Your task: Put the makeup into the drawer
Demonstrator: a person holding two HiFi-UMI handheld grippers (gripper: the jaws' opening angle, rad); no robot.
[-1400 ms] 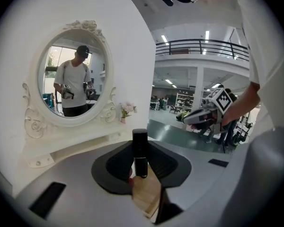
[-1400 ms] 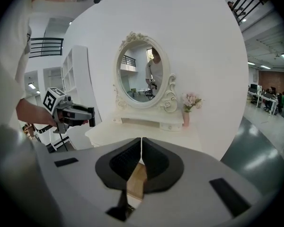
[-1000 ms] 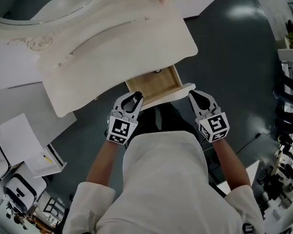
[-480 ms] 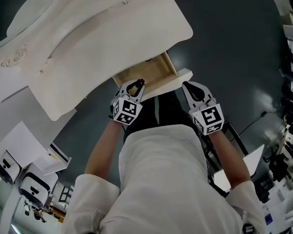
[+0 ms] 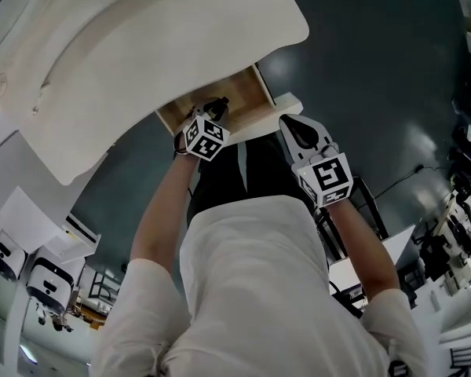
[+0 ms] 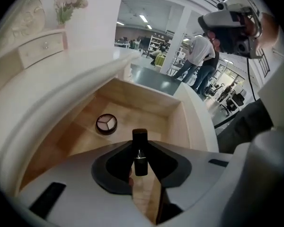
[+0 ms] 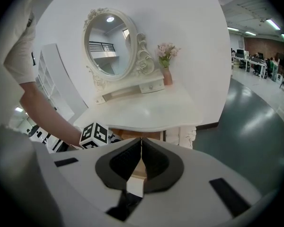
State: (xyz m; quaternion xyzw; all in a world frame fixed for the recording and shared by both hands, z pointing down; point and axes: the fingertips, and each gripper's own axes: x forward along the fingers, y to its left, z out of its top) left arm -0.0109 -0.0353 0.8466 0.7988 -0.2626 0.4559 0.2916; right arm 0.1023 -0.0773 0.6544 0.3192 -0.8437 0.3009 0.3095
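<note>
A black lipstick tube (image 6: 140, 138) stands upright between the jaws of my left gripper (image 6: 140, 150), which is shut on it. The open wooden drawer (image 6: 132, 92) lies right below, with a round makeup compact (image 6: 106, 123) on its floor. In the head view the left gripper (image 5: 215, 106) reaches down into the drawer (image 5: 247, 91). My right gripper (image 5: 292, 126) hovers just outside the drawer's white front, its jaws closed together with nothing between them. In its own view, the right gripper (image 7: 141, 143) points at the dressing table (image 7: 146, 109).
The white dressing table top (image 5: 180, 30) overhangs the drawer. An oval mirror (image 7: 109, 44) and a vase of flowers (image 7: 166, 56) stand on it, beside a small drawer box (image 6: 42, 48). Dark floor lies to the right. People (image 6: 196, 56) stand far off.
Both grippers have come down. The left one has dipped from the drawer's front edge into the drawer with the lipstick; the right has sunk a little beside the drawer front.
</note>
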